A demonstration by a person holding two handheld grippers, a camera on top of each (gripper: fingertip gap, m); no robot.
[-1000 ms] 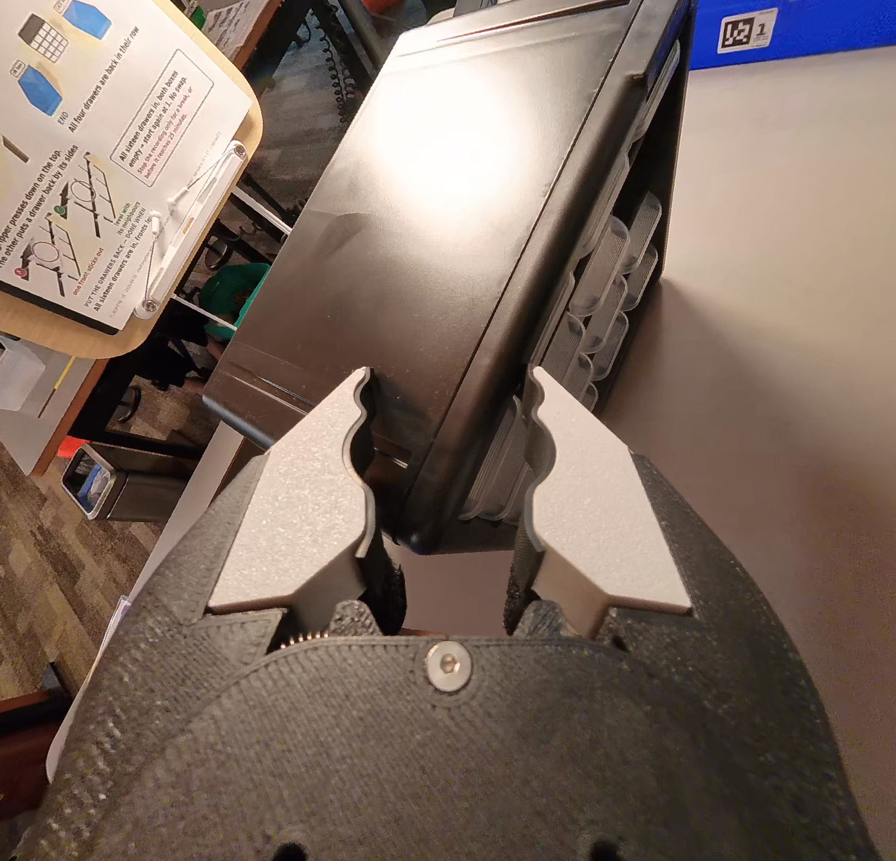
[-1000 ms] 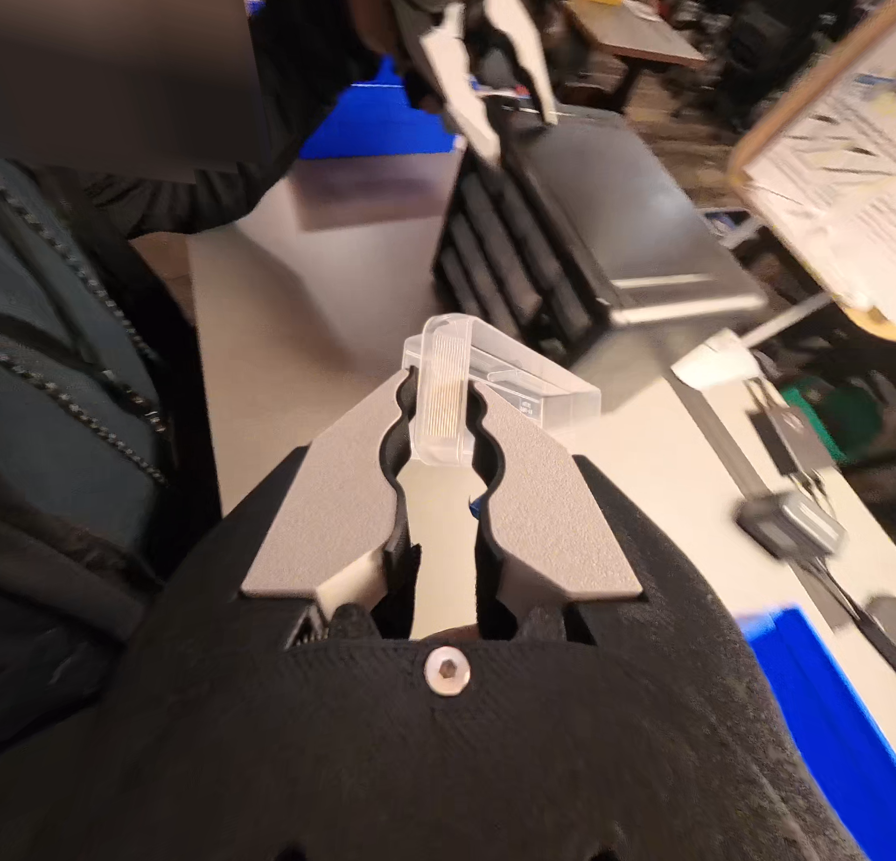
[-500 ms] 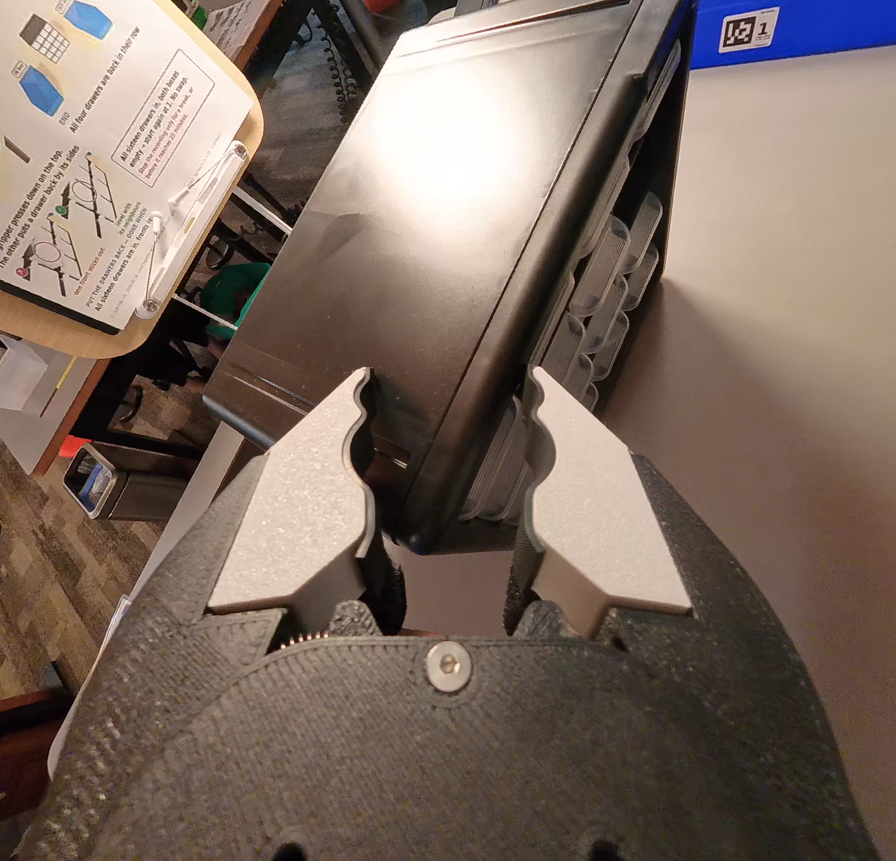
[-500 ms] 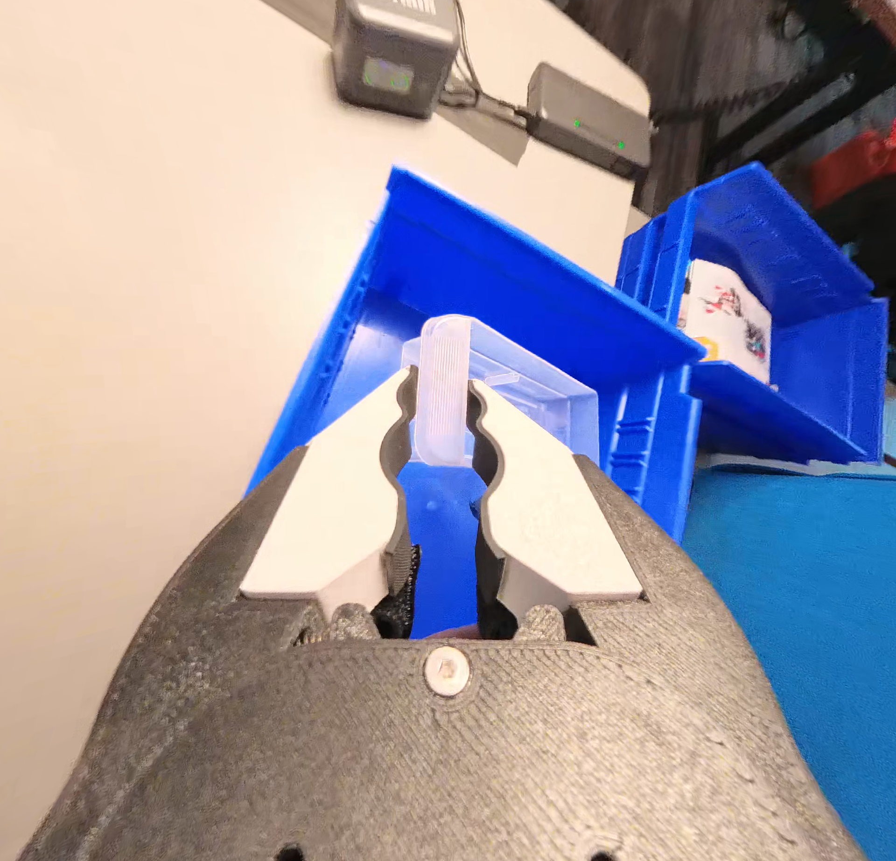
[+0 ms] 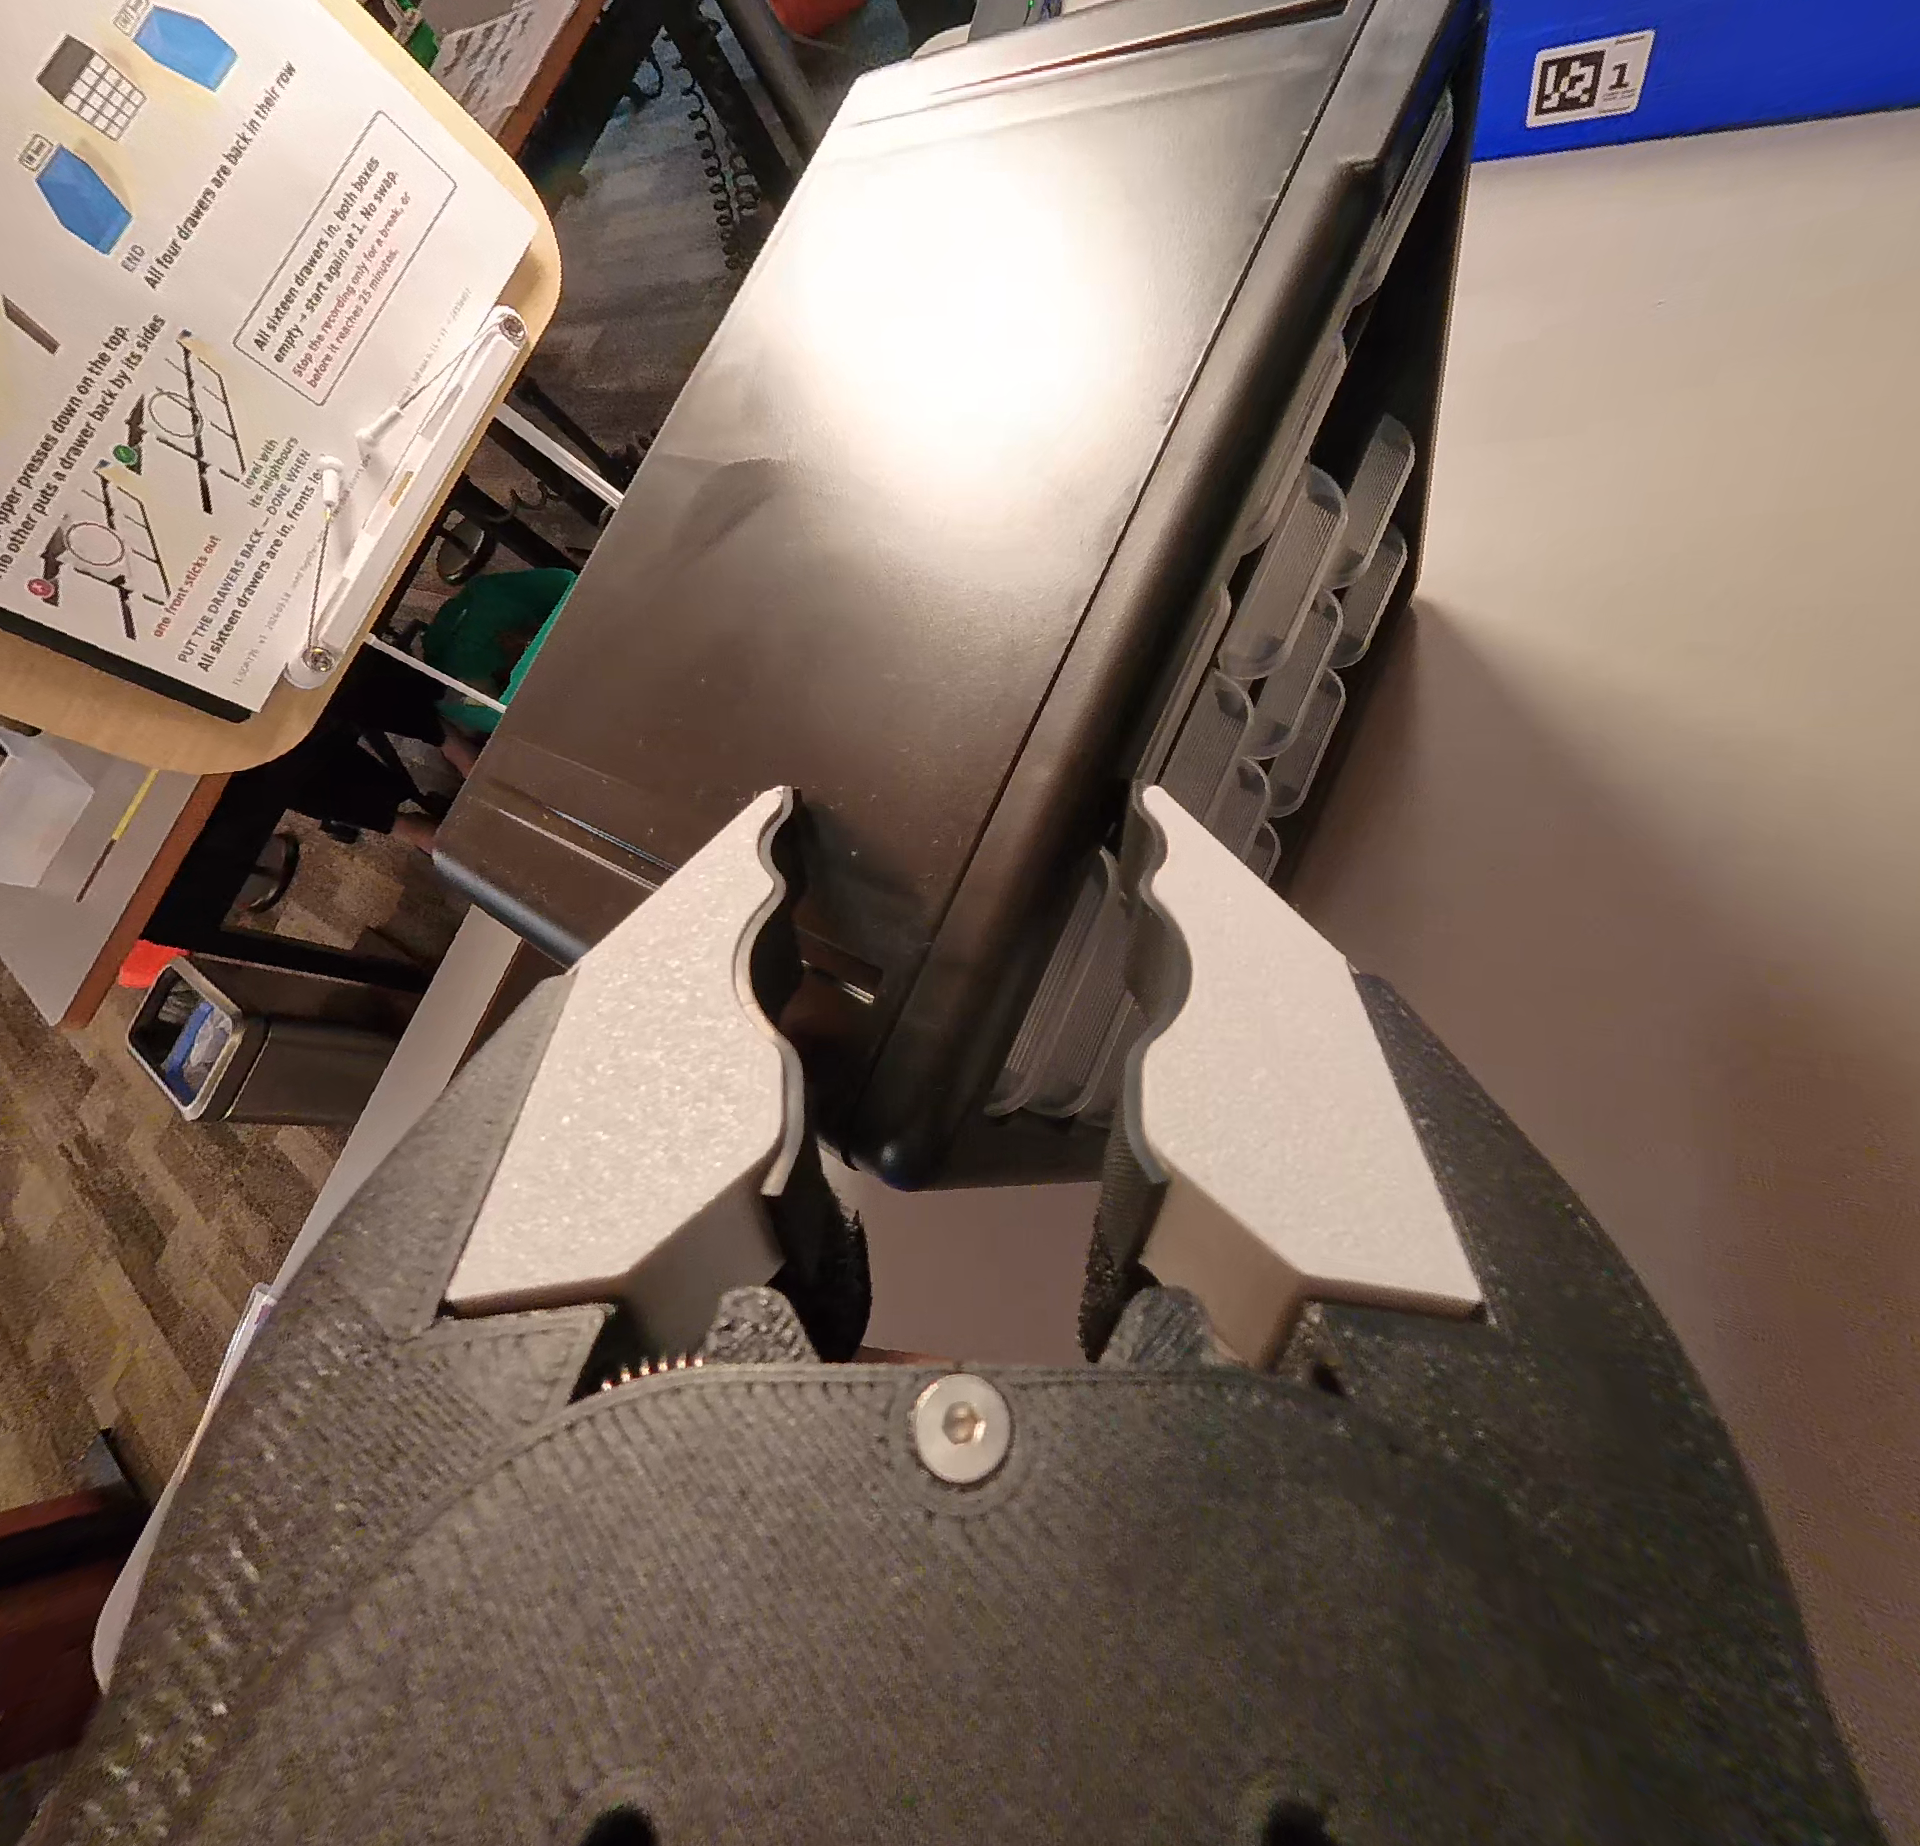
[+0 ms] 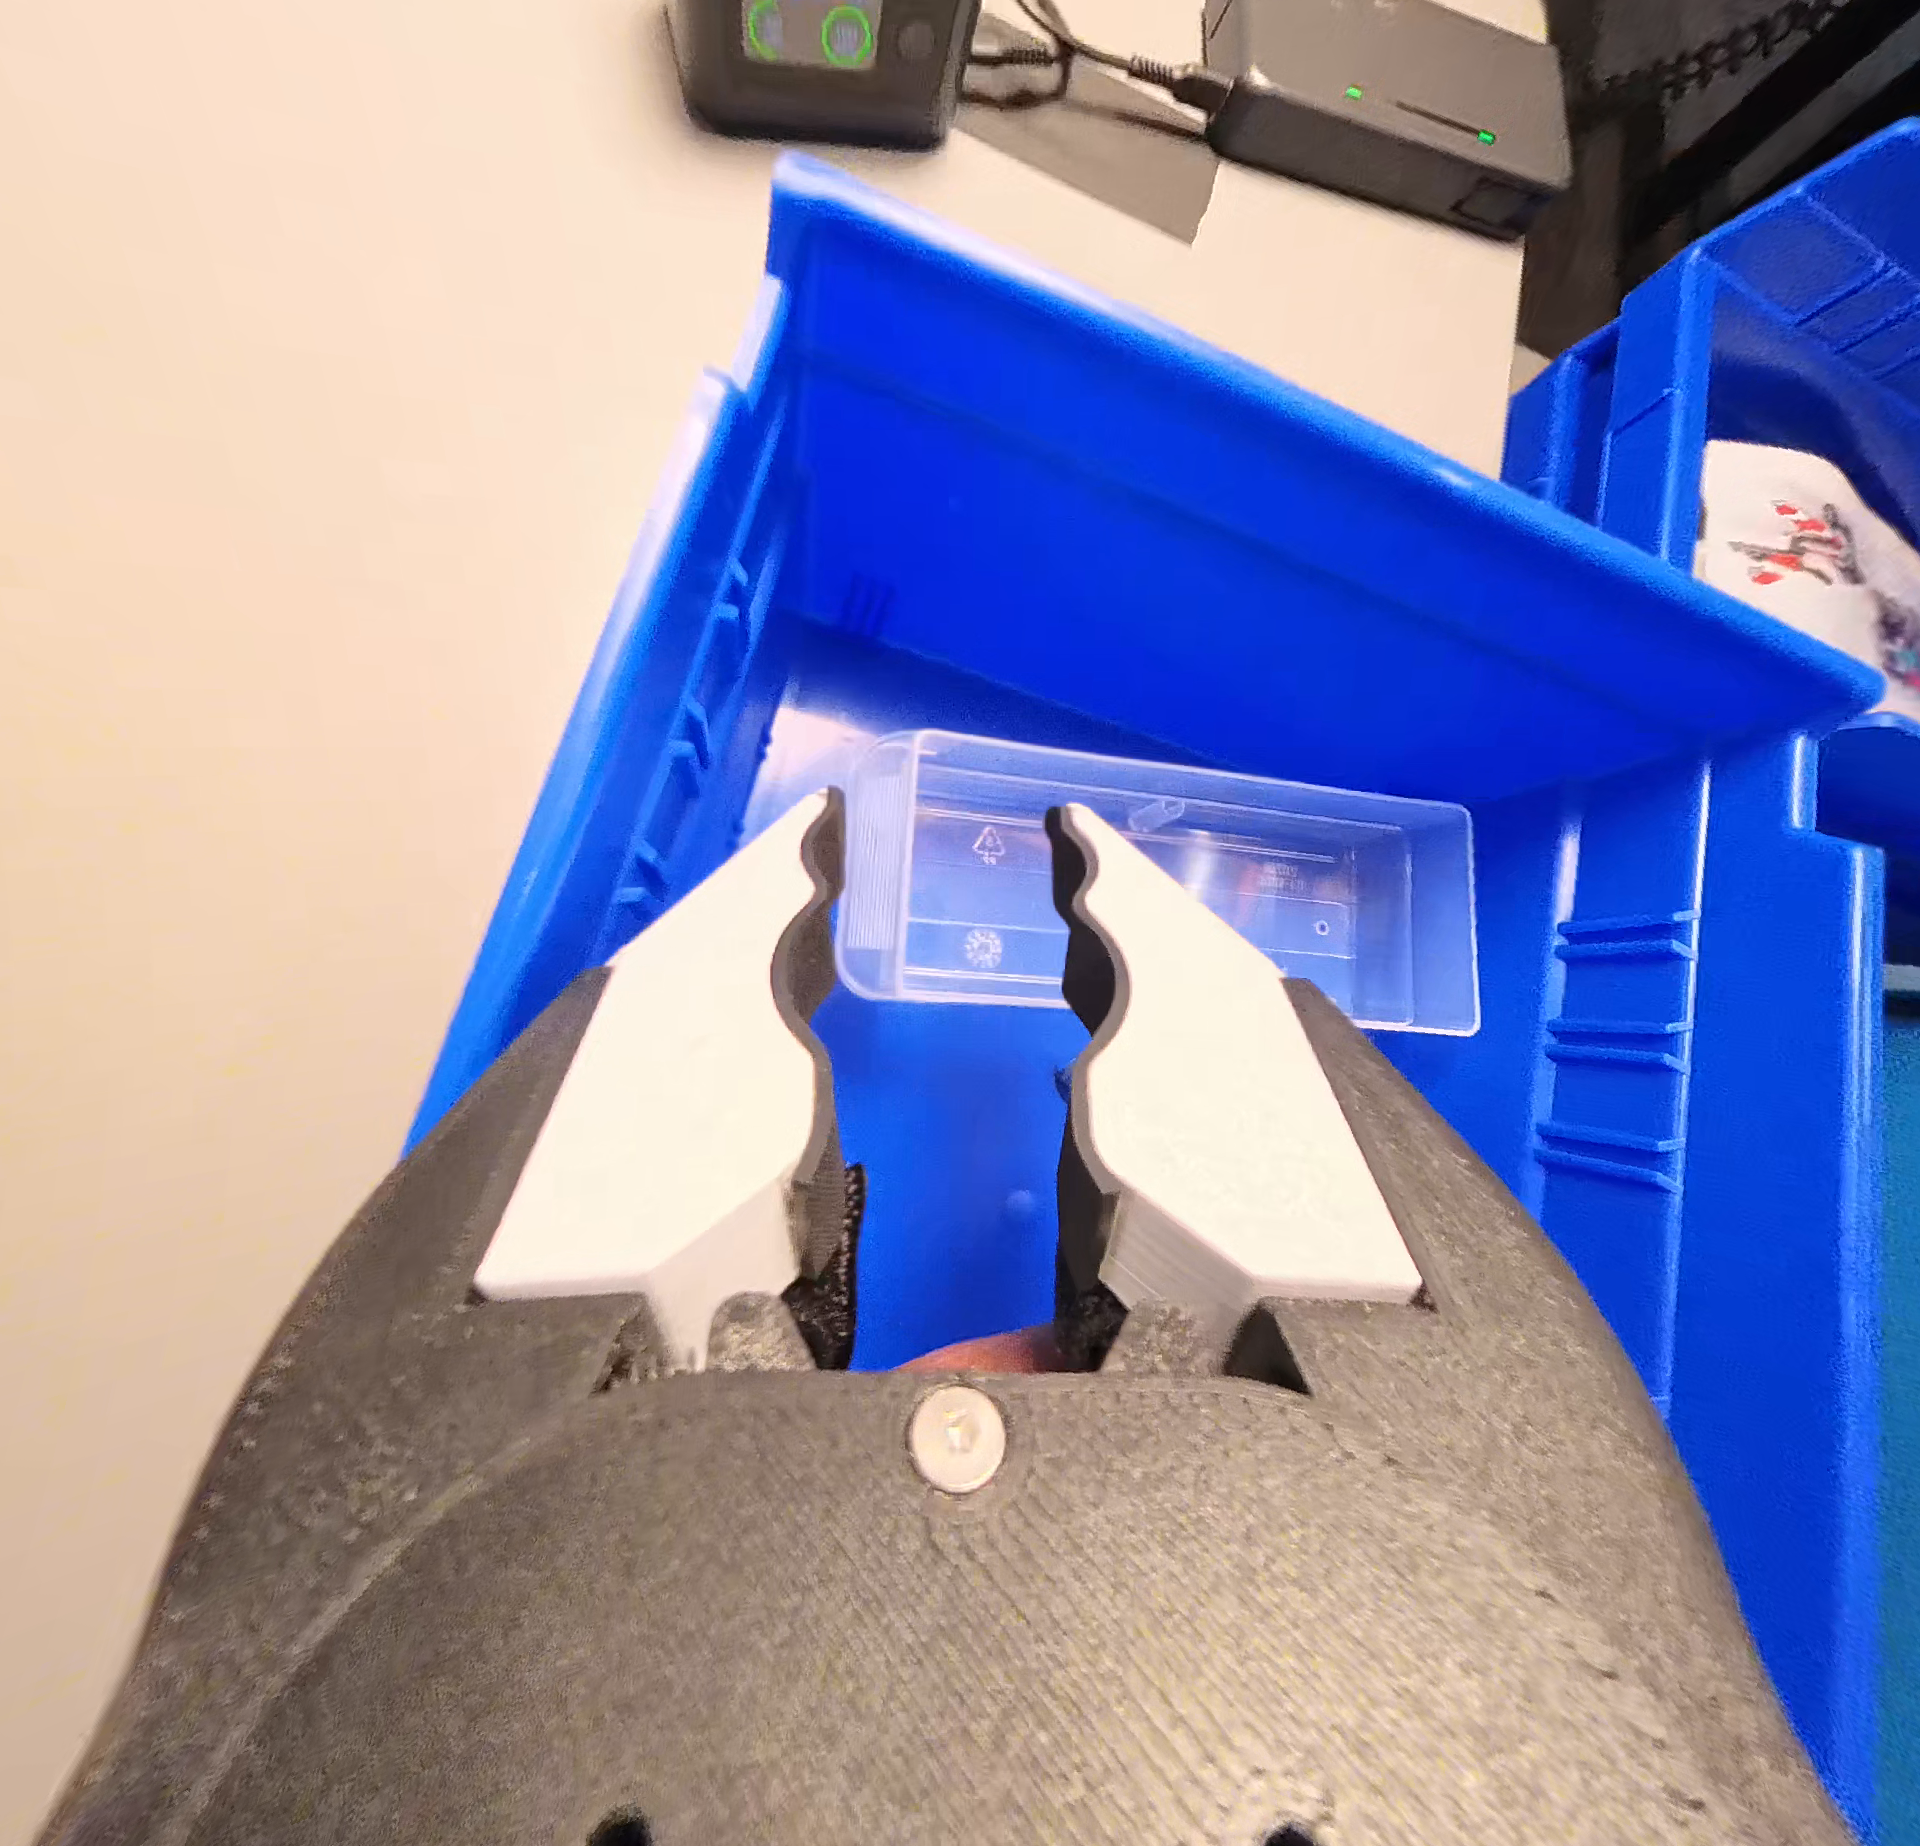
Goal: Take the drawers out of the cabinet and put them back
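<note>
The right gripper [image 6: 940, 820] stands apart above a clear drawer [image 6: 1174, 903] lying in the blue bin [image 6: 1143, 508], just past its tips at 12 o'clock. The left gripper [image 5: 961, 809], jaws wide, straddles the cabinet [image 5: 935, 466] edge without clamping it; a slip could tip the cabinet and shake out remaining drawers [image 5: 1299, 591] at 1 o'clock.

The left black textured gripper [image 5: 961, 975] has its grey fingers spread wide (nothing pinched); the right black gripper [image 6: 940, 923] likewise stands parted.
</note>
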